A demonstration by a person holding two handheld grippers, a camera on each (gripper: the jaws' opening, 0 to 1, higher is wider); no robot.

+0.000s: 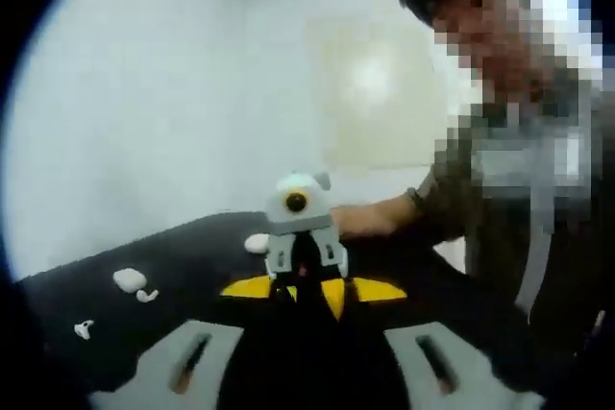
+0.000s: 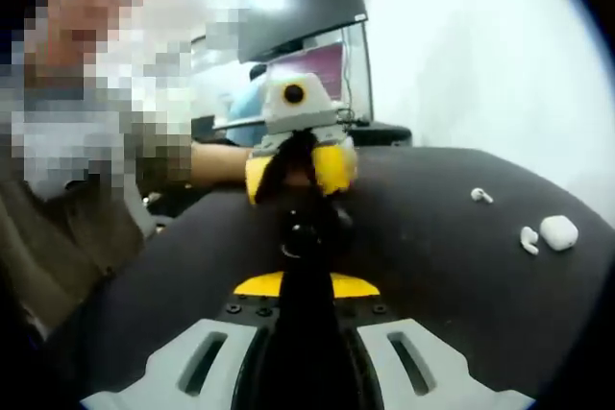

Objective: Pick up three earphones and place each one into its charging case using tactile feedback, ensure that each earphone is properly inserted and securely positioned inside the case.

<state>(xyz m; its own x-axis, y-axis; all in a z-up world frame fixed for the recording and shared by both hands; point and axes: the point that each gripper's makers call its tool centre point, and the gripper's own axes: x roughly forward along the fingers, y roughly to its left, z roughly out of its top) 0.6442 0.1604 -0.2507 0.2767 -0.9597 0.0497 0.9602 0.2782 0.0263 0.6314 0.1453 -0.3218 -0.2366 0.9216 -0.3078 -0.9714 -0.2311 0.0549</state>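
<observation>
In the left gripper view the left gripper [image 1: 307, 357] rises from the bottom edge, its two grey jaws spread wide with only the dark table [image 1: 183, 256] between them; their tips are cut off by the lower rim. Facing it at mid-frame is the right gripper [image 1: 304, 271], seen head-on with yellow parts at its base; whether its jaws are apart cannot be told from here. At lower left, on the dark surface, lie a white charging case [image 1: 129, 278], a white earphone [image 1: 147, 295] just beside it, and a second earphone [image 1: 84, 329] nearer the left edge. Another white lump [image 1: 257, 243] sits just left of the right gripper, too blurred to identify. A person [image 1: 519, 189] fills the right side, one forearm reaching behind the gripper. In the right gripper view the right gripper [image 2: 306, 352] shows its grey jaws spread, a dark stalk hiding the gap between them. On the right of that frame sit the case [image 2: 558, 231], an earphone [image 2: 528, 240] beside it and another earphone [image 2: 481, 196] further up. A monitor [image 2: 303, 7] stands at upper centre, partly hidden.
</observation>
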